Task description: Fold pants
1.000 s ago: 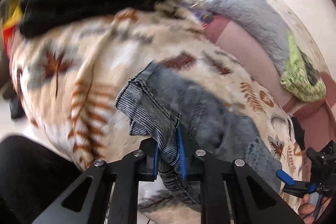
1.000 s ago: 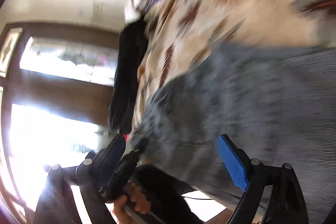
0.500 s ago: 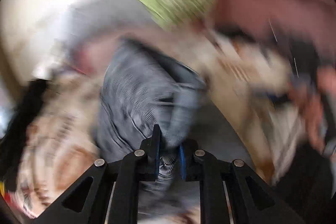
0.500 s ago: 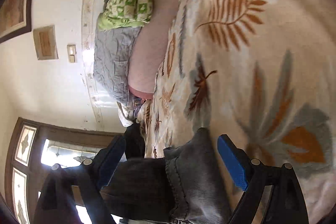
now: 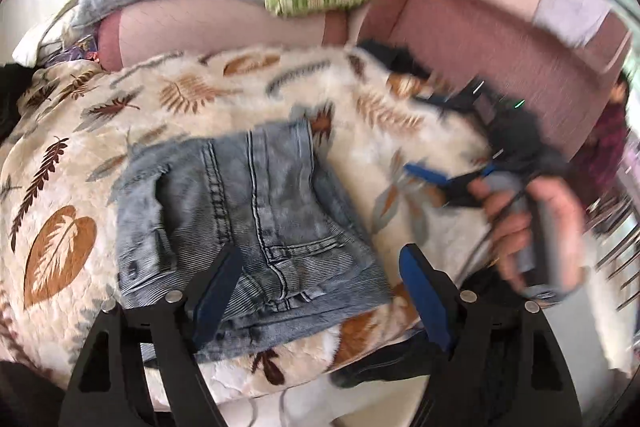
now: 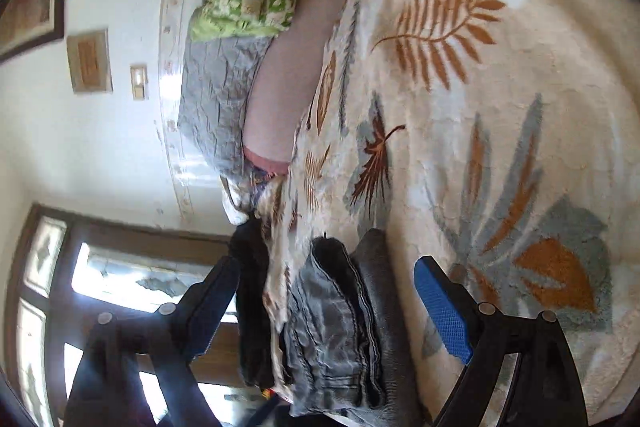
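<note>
On the leaf-print blanket [image 5: 188, 95], folded jeans [image 5: 248, 219] are lying released; left gripper [image 5: 316, 291] is opening above them, right gripper [image 6: 336, 311] spread, both empty.

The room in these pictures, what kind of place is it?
Probably a room in a home, a living room or bedroom. A leaf-patterned fleece blanket covers a soft surface against pink cushions, folded jeans lie on it, and a wood-framed window stands in the wall.
</note>
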`<act>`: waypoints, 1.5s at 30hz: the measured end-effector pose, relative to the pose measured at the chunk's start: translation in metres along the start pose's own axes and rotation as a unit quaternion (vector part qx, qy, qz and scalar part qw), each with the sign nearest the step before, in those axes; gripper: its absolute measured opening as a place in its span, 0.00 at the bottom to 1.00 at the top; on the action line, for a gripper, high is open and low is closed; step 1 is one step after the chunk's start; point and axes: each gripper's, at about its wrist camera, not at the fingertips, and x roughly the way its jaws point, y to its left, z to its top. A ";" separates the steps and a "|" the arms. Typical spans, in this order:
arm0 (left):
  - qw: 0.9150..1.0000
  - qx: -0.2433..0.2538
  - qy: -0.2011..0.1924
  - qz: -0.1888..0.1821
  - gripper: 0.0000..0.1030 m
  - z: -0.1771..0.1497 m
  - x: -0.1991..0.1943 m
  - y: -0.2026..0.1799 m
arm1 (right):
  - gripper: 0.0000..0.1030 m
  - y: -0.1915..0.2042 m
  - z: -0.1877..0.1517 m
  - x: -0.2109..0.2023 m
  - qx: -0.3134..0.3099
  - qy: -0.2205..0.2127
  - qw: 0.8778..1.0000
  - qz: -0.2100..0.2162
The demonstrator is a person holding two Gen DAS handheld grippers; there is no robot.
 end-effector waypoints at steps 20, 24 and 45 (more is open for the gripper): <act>0.988 -0.138 -0.002 0.071 0.82 -0.025 0.046 0.137 | 0.88 0.026 -0.111 0.054 0.019 0.092 0.995 -0.030; 0.987 -0.152 -0.006 0.050 0.84 -0.030 0.046 0.145 | 0.88 0.029 -0.131 0.081 0.015 0.117 0.991 -0.063; 0.989 -0.134 -0.024 0.061 0.88 -0.037 0.045 0.141 | 0.23 0.038 -0.128 0.107 -0.045 0.053 0.982 -0.175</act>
